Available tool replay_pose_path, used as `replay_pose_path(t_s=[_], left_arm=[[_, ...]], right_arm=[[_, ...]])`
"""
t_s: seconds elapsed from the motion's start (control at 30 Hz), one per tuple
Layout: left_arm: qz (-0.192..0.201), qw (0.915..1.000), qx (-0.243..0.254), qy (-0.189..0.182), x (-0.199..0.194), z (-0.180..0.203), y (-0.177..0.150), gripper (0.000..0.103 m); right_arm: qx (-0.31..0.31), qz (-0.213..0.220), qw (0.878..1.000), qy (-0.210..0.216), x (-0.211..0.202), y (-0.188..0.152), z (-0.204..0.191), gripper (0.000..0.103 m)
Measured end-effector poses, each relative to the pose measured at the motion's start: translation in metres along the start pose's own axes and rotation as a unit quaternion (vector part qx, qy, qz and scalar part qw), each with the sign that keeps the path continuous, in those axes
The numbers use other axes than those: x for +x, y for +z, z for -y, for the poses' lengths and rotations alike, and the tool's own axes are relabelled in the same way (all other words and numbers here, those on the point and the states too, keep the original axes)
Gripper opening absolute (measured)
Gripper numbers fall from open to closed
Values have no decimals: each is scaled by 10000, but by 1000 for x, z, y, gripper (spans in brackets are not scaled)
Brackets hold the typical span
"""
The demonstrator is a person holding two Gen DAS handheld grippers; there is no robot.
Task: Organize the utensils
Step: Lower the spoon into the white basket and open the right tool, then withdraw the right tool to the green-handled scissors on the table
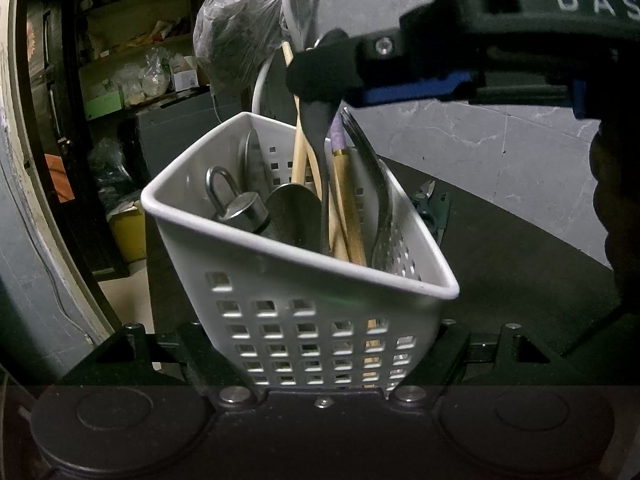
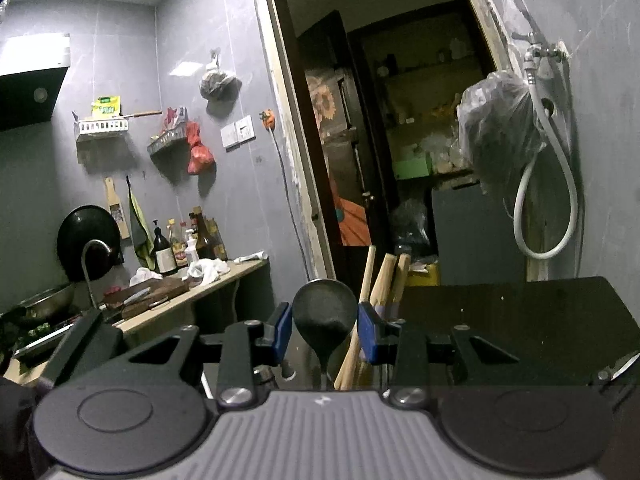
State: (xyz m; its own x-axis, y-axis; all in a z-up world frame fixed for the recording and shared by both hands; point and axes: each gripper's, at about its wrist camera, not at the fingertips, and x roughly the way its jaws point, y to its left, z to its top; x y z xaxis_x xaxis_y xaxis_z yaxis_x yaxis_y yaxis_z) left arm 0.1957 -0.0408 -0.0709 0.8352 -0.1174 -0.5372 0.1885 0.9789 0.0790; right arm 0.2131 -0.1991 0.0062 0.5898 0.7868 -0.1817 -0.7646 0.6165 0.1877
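Left gripper [image 1: 324, 354] clamped one white perforated caddy [image 1: 304, 280], tilted above dark table [image 1: 500, 240]. Right gripper [image 2: 324, 330], part open, pads pressing one black spoon's [image 2: 324, 316] bowl, handle inside caddy. Caddy also held three wooden handles [image 2: 386, 280], one fork [image 1: 370, 168].

White letters "DAS", cut off at frame edge, on right tool [image 1: 316, 76] body.

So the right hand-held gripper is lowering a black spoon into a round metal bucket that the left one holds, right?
Not quite. The holder is a white perforated plastic basket, not a round metal bucket, as the left wrist view shows. The right hand-held gripper does grip the black spoon, and the left hand-held gripper holds the basket.
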Motion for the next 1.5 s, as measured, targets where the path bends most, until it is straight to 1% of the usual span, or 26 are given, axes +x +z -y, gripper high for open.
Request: replay_pose_path(t_s=[0.27, 0.33, 0.37, 0.63, 0.67, 0.77, 0.83, 0.9, 0.97, 1.0, 1.07, 1.17, 1.23, 1.27, 1.37, 1.4, 1.5], left_arm=[[-4, 10000, 2, 0, 0, 0, 0, 80], [-15, 10000, -6, -4, 2, 1, 0, 80], [-16, 10000, -7, -4, 2, 1, -1, 80], [-18, 10000, -6, -7, 5, 3, -1, 80], [-18, 10000, -7, -7, 5, 3, -1, 80], [-17, 10000, -9, -7, 4, 2, -1, 80], [-18, 10000, -11, -6, 5, 2, -1, 80], [-21, 10000, -12, -7, 6, 1, -2, 80], [-21, 10000, -14, -9, 6, 1, -2, 80], [-21, 10000, -19, -12, 6, 0, -2, 80], [-21, 10000, -14, -12, 6, 0, -2, 80], [-22, 10000, -15, -8, 6, 0, -2, 80], [-28, 10000, -12, -9, 6, 0, -2, 80], [-37, 10000, -10, -9, 7, 1, -2, 80], [-66, 10000, -16, -5, 7, 0, -2, 80], [-77, 10000, -17, -2, 7, 0, -2, 80], [-106, 9999, -26, 12, 8, 0, -1, 80]], right_arm=[[22, -154, 9999, 12, 3, -5, 2, 41], [10, -155, 9999, 37, 2, -4, 2, 43], [-1, -156, 9999, 40, 2, -4, 2, 46], [-14, -138, 9999, 64, 0, -3, 2, 53], [-22, -119, 9999, 63, 0, -3, 1, 55], [-51, -16, 10000, 71, -6, 0, -1, 66], [-83, 119, 9999, 55, -12, 5, -3, 77], [-134, 309, 9994, -30, -21, 12, -3, 94], [-170, 481, 9985, -171, -30, 19, -1, 101], [-179, 545, 9980, -259, -34, 22, 1, 103], [-164, 634, 9966, -505, -42, 27, 10, 103], [-64, 615, 9934, -966, -51, 26, 28, 103], [81, 462, 9894, -1377, -51, 20, 42, 103], [208, 339, 9847, -1695, -50, 14, 51, 103], [656, -131, 9717, -2266, -43, -5, 77, 103], [793, -274, 9668, -2414, -40, -12, 86, 103], [1088, -675, 9553, -2665, -31, -30, 106, 103]])
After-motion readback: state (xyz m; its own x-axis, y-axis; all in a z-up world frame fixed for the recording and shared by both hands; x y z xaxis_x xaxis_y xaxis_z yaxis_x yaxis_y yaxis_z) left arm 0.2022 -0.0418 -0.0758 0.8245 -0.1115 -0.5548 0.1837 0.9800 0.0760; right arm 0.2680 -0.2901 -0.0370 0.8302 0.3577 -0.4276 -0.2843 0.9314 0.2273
